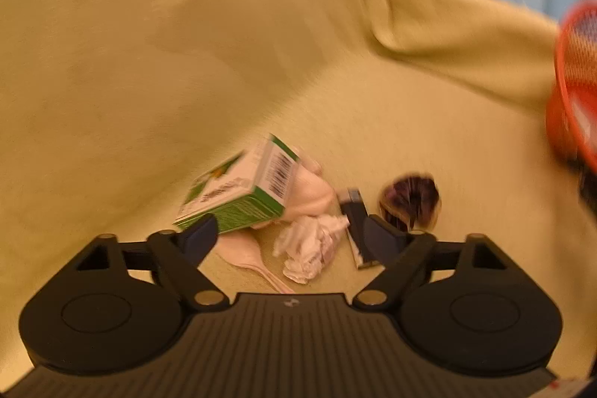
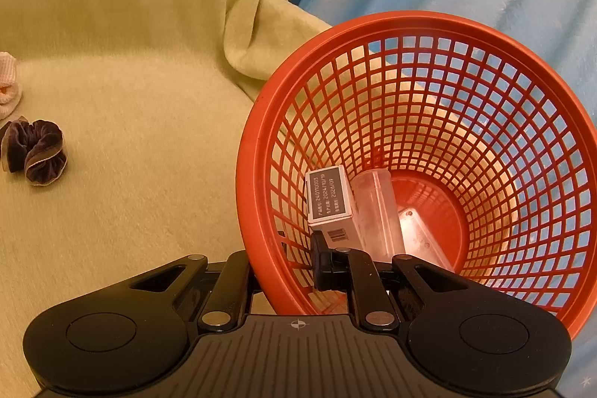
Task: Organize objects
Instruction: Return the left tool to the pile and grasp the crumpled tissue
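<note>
The left gripper (image 1: pixel 287 234), jaws wide and empty, hangs above the crumpled tissue (image 1: pixel 309 248), green box (image 1: pixel 238 193) at ten o'clock. The right gripper (image 2: pixel 328 263) pinches the red basket (image 2: pixel 261 152) rim. Likely next: lower, close on tissue.

Your left wrist cam sits close over the yellow-green blanket (image 1: pixel 186 43), tilted down, looking past its own fingers at a small clutter: green box (image 1: pixel 238 191), tissue (image 1: pixel 309 245), scrunchie (image 1: pixel 410 202). Frame is motion-blurred. Your right wrist cam looks down at an angle straight into the red basket (image 2: pixel 261 152), very near, rim filling the right half. Shared ground: the blanket, the scrunchie (image 2: pixel 35 152) at the right cam's left edge, and the basket (image 1: pixel 574 73) clipped at the left cam's right edge.
</note>
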A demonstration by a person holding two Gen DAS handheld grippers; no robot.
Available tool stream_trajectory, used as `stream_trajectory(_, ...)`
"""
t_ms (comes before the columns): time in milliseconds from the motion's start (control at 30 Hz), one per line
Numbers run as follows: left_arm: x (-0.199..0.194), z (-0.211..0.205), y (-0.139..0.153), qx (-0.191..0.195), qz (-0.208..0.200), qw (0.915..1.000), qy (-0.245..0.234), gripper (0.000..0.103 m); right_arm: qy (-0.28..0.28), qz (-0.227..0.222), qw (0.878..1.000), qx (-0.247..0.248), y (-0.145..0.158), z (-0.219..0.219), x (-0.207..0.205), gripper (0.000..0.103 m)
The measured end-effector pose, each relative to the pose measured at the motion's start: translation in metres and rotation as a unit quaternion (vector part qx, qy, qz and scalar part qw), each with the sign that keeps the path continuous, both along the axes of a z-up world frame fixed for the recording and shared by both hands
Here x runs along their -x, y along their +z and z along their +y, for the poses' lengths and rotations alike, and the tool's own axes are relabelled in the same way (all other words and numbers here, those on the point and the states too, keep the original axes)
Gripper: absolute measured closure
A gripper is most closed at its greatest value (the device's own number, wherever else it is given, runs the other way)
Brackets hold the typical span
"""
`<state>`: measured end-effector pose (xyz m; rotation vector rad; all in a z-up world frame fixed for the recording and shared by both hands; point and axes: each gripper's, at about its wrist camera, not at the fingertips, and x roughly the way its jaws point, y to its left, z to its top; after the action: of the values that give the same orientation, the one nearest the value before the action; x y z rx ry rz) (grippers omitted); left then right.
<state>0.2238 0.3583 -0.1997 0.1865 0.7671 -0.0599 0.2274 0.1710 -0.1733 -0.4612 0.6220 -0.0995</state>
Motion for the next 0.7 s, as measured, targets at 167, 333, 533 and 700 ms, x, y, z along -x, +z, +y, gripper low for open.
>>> stream_trajectory(167, -0.013, -0.011, -0.023, -0.026, 0.026, 0.9989, -0.030, 0.043, 0.001, 0.001, 1.000, 0.002, 0.000, -0.001, 0.001, 0.093)
stream_trajectory(333, -0.018, -0.013, -0.034, -0.042, 0.040, 0.9976, -0.038, 0.064, 0.001, 0.001, 1.000, 0.003, 0.000, -0.001, 0.002, 0.093)
stream_trajectory(533, -0.015, -0.008, -0.031, -0.017, 0.048, 0.9985, -0.020, 0.090, 0.001, 0.001, 1.000, 0.002, 0.000, -0.001, 0.002, 0.093)
stream_trajectory(700, -0.004, -0.003, -0.014, 0.043, 0.039, 0.9983, -0.003, 0.091, 0.002, 0.001, 1.000, 0.002, 0.000, -0.001, 0.001, 0.093)
